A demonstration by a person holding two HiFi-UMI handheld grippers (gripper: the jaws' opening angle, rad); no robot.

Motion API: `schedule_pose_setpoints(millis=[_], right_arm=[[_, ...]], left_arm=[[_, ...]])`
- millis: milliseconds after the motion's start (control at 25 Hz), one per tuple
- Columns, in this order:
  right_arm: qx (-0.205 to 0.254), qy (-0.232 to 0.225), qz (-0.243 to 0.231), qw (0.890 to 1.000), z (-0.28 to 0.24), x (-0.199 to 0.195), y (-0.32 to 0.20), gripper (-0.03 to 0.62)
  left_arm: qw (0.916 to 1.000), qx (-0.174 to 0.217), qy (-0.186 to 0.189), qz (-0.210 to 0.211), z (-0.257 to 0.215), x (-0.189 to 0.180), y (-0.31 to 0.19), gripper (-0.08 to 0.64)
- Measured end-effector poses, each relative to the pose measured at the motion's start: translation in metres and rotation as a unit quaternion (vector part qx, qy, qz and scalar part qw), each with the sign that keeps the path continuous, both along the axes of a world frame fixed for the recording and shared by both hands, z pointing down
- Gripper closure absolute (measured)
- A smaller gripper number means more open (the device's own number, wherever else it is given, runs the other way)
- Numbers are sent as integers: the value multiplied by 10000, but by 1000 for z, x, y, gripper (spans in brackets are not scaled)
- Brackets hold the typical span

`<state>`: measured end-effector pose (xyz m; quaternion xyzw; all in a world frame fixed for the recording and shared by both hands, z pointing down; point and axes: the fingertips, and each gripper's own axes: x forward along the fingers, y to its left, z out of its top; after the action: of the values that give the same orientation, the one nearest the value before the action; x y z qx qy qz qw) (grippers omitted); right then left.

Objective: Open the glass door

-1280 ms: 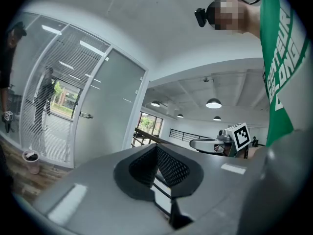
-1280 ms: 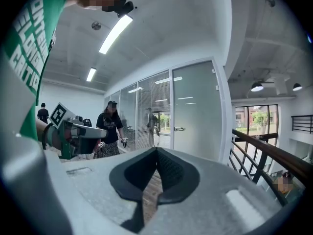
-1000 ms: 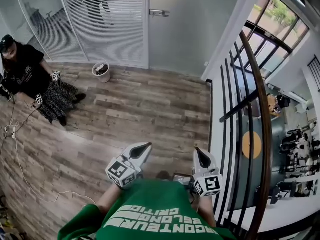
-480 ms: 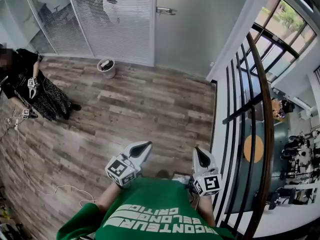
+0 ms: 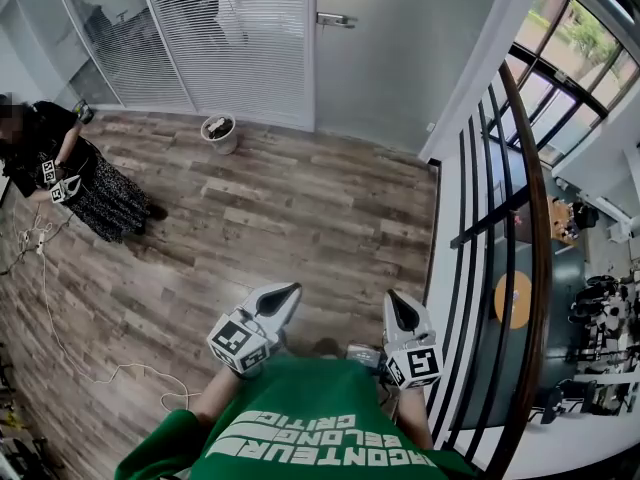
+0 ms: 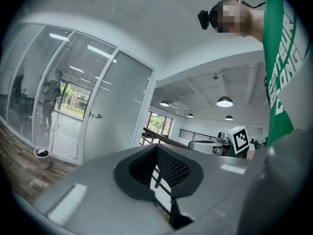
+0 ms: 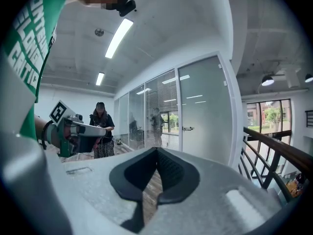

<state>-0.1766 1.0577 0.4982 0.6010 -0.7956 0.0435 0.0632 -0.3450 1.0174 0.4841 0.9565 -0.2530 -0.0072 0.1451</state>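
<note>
The frosted glass door (image 5: 400,48) stands shut at the far end of the wood floor, its metal handle (image 5: 337,19) on its left edge. It also shows in the left gripper view as the door (image 6: 115,116) with handle (image 6: 95,115), and in the right gripper view as the door (image 7: 205,116) with handle (image 7: 187,128). My left gripper (image 5: 288,291) and right gripper (image 5: 395,300) are held close to my body, several steps short of the door. Both point forward, shut and empty. The left gripper (image 6: 156,148) and right gripper (image 7: 156,151) have their jaw tips meeting.
A person in black (image 5: 50,163) holding grippers stands at the left. A small bin (image 5: 220,131) sits by the glass wall with blinds (image 5: 240,38). A white cable (image 5: 60,338) trails over the floor at left. A black railing (image 5: 520,218) runs along the right.
The view has moved slightly forward and right, so the door sits a little closer. The person in black has shifted position. Both grippers stay where they were against my body.
</note>
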Motion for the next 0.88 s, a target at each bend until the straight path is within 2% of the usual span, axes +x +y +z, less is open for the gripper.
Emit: schedule_pose_setpoints(millis=[360, 520, 880], right_arm=[[-10, -19, -117, 9999, 3, 4, 4, 598], [-108, -7, -71, 9999, 7, 10, 3, 598], [-83, 327, 147, 9993, -1, 33, -21, 598]], left_arm=[[9998, -85, -28, -163, 3, -2, 5, 543], [9999, -95, 39, -116, 7, 7, 0, 543], [9995, -110, 277, 75, 15, 33, -38, 543]])
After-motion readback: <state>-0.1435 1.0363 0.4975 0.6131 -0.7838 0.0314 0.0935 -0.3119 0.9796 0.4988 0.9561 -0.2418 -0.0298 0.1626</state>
